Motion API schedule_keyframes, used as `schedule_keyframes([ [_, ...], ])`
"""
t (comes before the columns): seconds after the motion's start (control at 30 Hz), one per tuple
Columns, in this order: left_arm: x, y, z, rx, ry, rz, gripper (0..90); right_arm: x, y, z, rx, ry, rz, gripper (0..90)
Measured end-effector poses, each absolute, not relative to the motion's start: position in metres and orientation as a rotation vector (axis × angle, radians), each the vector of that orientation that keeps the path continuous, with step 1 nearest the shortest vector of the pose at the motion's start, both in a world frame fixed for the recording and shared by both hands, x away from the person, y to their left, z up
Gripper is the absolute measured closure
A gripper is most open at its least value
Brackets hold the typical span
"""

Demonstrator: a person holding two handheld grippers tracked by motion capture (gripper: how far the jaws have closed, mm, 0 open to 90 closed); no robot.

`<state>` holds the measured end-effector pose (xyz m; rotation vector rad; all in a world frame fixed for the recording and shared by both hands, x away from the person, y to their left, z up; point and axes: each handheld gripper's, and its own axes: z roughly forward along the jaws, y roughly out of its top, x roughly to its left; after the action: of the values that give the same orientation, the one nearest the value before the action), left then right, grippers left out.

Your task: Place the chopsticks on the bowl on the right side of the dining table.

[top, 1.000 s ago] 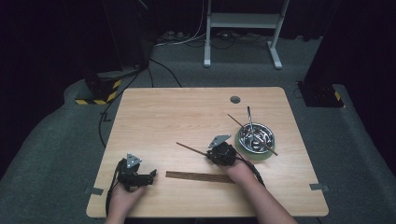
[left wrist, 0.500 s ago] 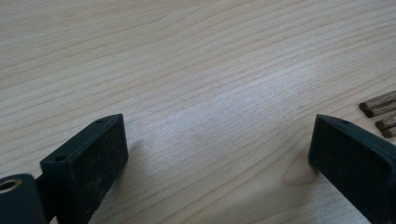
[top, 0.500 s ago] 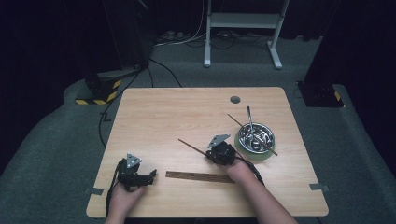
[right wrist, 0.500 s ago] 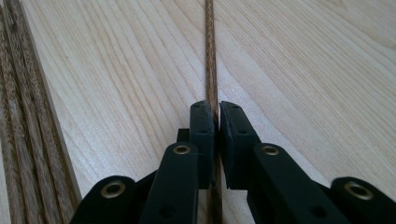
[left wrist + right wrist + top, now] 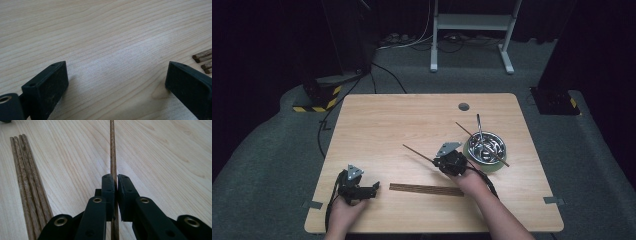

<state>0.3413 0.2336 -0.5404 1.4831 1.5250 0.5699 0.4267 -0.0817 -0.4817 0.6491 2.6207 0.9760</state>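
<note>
Right gripper (image 5: pixel 435 161) is clamped tight on a single brown chopstick (image 5: pixel 418 154), jaws pinched together around it in the right gripper view (image 5: pixel 115 185), the chopstick (image 5: pixel 112 147) running straight ahead over the wooden table (image 5: pixel 162 152). From the high view the held chopstick angles up and to the left, its tip out over bare table (image 5: pixel 402 125).

Down near the front edge lies a neat bundle of chopsticks (image 5: pixel 426 189), flat on the wood, side by side and touching. In the right gripper view the same bundle (image 5: pixel 27 182) sits off to the left of the jaws, apart from the held stick.

Behind the right hand (image 5: pixel 467 180) there is a metal bowl (image 5: pixel 484 148), with at least one more chopstick and a metal utensil leaning out over its rim; what else is in it is hard to make out, possibly more cutlery. The hand and gripper stand between the bowl and the bundle.

Left gripper (image 5: pixel 373 187) rests low at the table's front left, jaws spread wide with nothing between them (image 5: pixel 115 82). The bundle's ends (image 5: pixel 203 60) peek in at the right edge of the left gripper view, just beside the right jaw but not touching.

A small round hole (image 5: pixel 463 106) marks the far side of the table. Cables trail across the grey floor (image 5: pixel 277 150) beyond.
</note>
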Motion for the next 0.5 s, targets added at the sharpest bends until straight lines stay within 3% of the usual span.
schedule_keyframes([
  [0.5,0.341,0.234,-0.540,1.493,1.520,0.571,4.5,0.416,-0.111,-0.459,0.686,2.562,0.973,83.6],
])
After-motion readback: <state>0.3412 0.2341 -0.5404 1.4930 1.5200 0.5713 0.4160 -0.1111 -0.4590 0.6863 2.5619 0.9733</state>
